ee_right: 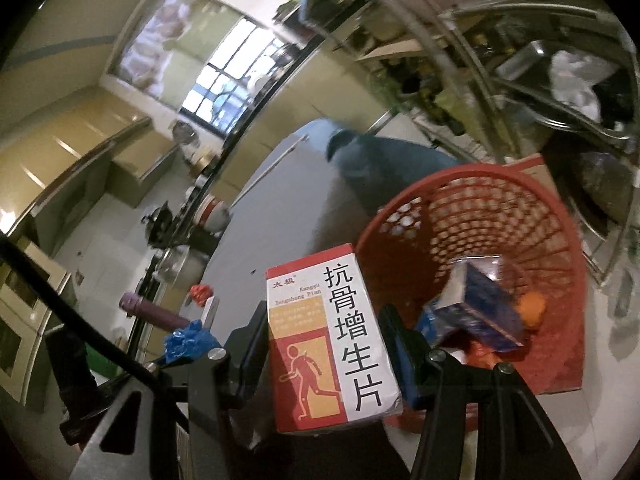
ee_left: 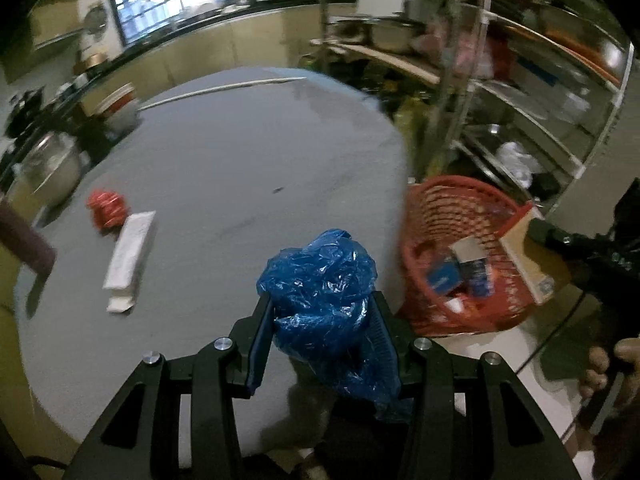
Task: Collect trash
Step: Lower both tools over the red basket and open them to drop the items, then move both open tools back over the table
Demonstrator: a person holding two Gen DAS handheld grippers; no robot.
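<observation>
While both grippers hold trash, grey table fronts kitchen counter.

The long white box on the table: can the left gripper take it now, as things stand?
Probably not yet. The left gripper is already shut on the blue plastic bag, so its jaws are full. The white box lies bare on the table, nothing covering it.

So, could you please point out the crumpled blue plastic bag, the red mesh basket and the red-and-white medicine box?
crumpled blue plastic bag (ee_left: 320, 276), left wrist view, its bunched middle
red mesh basket (ee_right: 472, 216), right wrist view, inner wall
red-and-white medicine box (ee_right: 332, 344), right wrist view, printed front face
</observation>
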